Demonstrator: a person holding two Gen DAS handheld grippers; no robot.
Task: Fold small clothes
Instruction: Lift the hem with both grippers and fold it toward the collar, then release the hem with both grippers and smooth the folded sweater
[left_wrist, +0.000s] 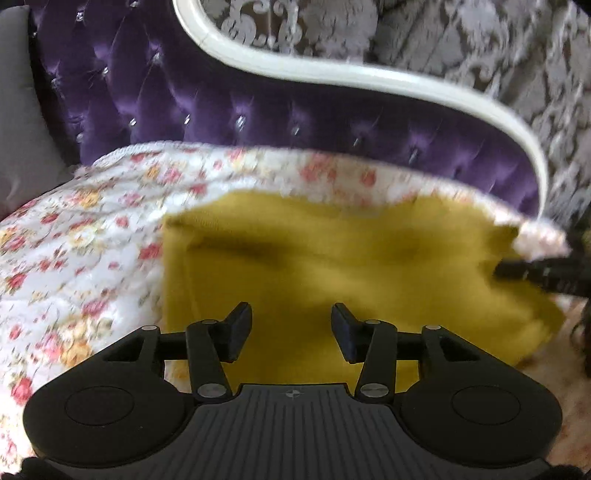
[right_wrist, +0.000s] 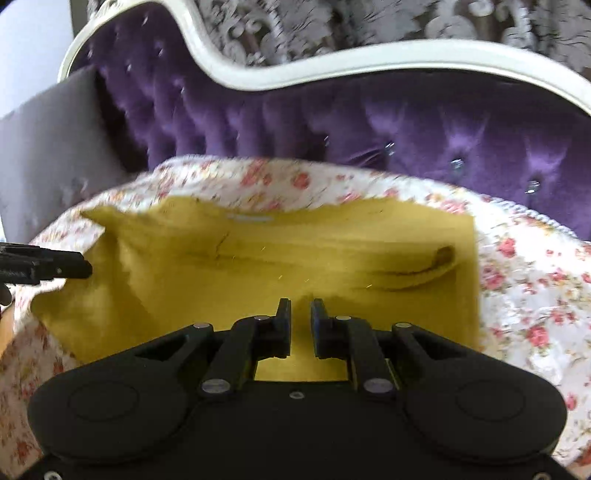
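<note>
The left gripper and right gripper are being held released, nothing between their jaws, over the yellow garment lying on the floral bedspread, the headboard at twelve o'clock.

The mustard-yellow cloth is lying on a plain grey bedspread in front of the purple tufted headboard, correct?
Not quite. In the right wrist view, the mustard-yellow cloth lies on a white quilted bedspread printed with pink and red flowers, not a plain grey one. The purple tufted headboard is indeed behind it.

I see matt mustard cloth on a quilted floral cover, glossy tufted purple velvet headboard, and matt black plastic grippers.
</note>
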